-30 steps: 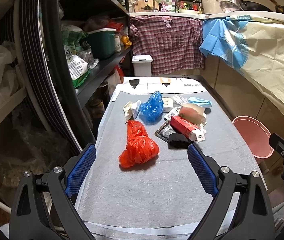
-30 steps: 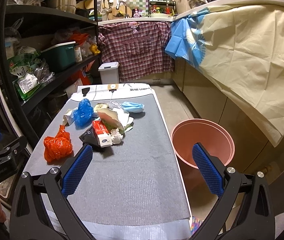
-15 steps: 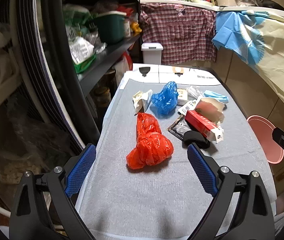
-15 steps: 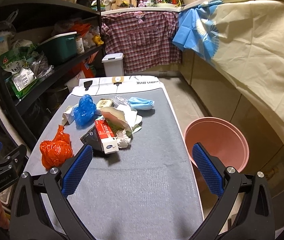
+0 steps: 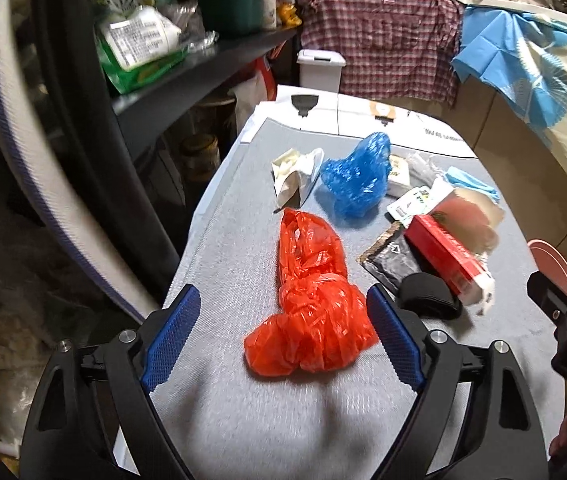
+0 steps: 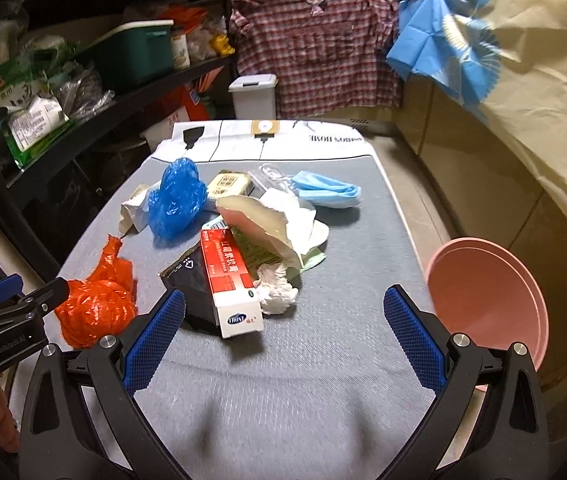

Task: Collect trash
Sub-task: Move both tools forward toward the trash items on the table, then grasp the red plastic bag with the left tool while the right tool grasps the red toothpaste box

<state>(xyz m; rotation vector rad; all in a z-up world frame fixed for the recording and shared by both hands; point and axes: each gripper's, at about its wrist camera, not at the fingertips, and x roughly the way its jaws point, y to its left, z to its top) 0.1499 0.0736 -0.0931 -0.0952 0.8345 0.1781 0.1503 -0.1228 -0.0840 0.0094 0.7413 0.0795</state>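
Note:
A crumpled orange plastic bag (image 5: 313, 304) lies on the grey table, also in the right wrist view (image 6: 97, 300). My left gripper (image 5: 283, 340) is open, its blue pads either side of the bag's near end, just short of it. Behind lie a blue bag (image 5: 357, 178), a red and white box (image 6: 229, 280), a black packet (image 5: 393, 258), a white tissue (image 6: 277, 290), torn paper (image 6: 265, 224) and a blue face mask (image 6: 325, 190). My right gripper (image 6: 283, 340) is open and empty, near the box. A pink bin (image 6: 487, 296) stands to the table's right.
A dark shelf unit (image 6: 95, 92) with food packs and a green tub runs along the table's left. A white pedal bin (image 6: 253, 96) and a checked cloth (image 6: 315, 60) stand beyond the far end. A draped counter (image 6: 523, 92) is on the right.
Both grippers have moved forward and lower over the table. The orange bag now sits between my left pads; the right gripper has come closer to the box and tissue.

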